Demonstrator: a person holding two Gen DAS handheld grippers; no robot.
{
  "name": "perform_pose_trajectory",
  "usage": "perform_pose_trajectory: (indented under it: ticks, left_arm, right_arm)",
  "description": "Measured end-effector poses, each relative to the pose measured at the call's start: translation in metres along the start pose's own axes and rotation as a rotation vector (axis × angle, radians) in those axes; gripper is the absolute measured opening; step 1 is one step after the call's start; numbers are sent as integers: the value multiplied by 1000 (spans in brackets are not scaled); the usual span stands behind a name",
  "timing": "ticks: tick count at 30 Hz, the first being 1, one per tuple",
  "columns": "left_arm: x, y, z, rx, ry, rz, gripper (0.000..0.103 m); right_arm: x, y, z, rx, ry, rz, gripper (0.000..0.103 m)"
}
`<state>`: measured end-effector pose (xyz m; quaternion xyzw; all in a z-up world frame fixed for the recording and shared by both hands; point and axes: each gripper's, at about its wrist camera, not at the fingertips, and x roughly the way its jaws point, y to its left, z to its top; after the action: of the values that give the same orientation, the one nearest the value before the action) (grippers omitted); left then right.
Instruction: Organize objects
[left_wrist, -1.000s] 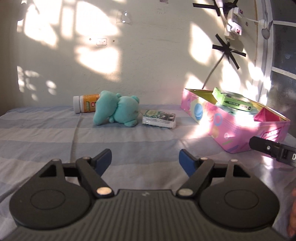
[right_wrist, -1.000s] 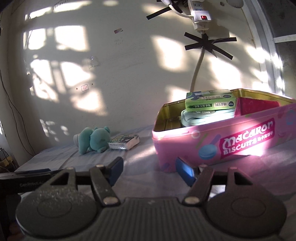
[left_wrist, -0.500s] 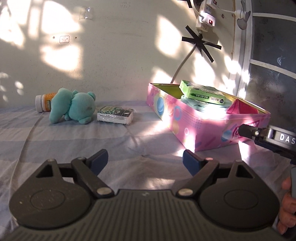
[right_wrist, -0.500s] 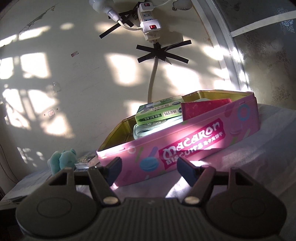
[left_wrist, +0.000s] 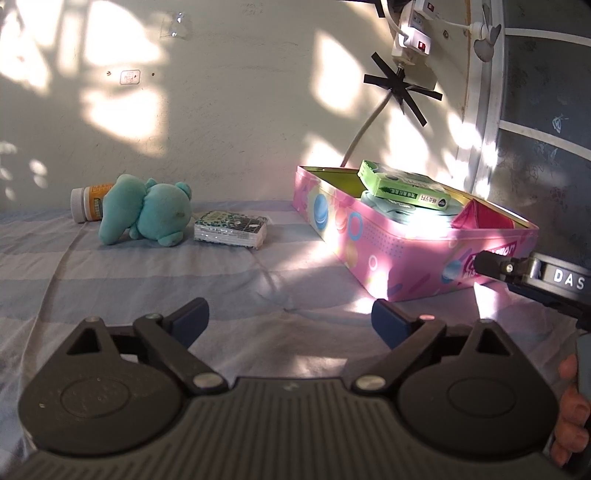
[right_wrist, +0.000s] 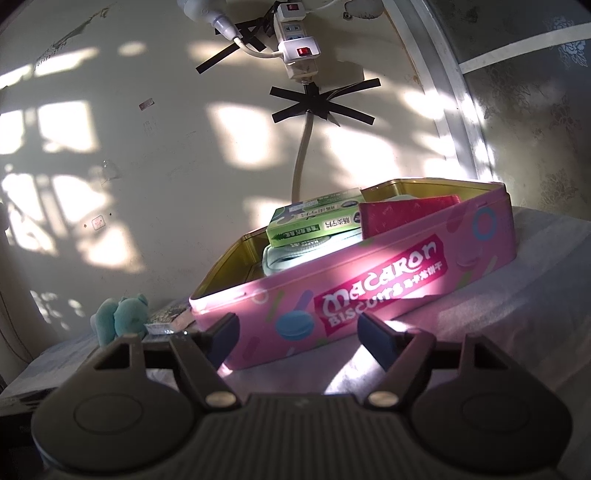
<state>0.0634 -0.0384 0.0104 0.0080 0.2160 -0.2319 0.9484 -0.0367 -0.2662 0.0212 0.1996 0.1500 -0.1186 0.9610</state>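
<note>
Since a second ago both views have swung toward the tin, and both sets of jaws have just been opening with nothing between them.

Left wrist view: left gripper (left_wrist: 290, 317) hangs over the striped bed sheet (left_wrist: 147, 273), jaws spread wide and empty. Three loose things sit well ahead by the wall: a teal plush toy (left_wrist: 146, 210) on its side, a pill bottle (left_wrist: 88, 201) lying behind it and touching or nearly so, and a small shiny packet (left_wrist: 231, 230) just beside the plush. Pink biscuit tin (left_wrist: 373, 236) sits to the right, lid off, already piled with a green box (left_wrist: 402, 186) on top. My worry: that green box sticks up over the rim, so dropping the plush in could knock it out. The bottle is round and could roll off if nudged. The right gripper's tip (left_wrist: 491, 264) pokes in right by the tin, so the two could bump.

Right wrist view: right gripper (right_wrist: 297, 330) has its jaws apart and empty, close to the tin's front wall (right_wrist: 369, 291). A red box (right_wrist: 406, 214) leans inside. Pushing forward would shove the tin across the soft sheet.
</note>
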Motion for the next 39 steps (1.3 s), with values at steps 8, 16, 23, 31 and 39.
perform_pose_trajectory:
  ticks: [8,16,23,31,39]
  left_arm:
    - [0,2,-1,18,13,11,96]
    - [4,13,1,1,48,72,96]
    - [0,56,11,-45,64,179,96]
    - [-14,159,20,-264,44,373,95]
    - [12,141,15,-168,131,374,96]
  right_arm:
    - [4,4,0,-15,26,-44,74]
    - [3,11,-1,-59,21,-74,75]
    - [0,50,8,-177,-10,32,74]
    - [63,174,17,-489,117,316,82]
    - [179,230,-3,-635,258,196,84]
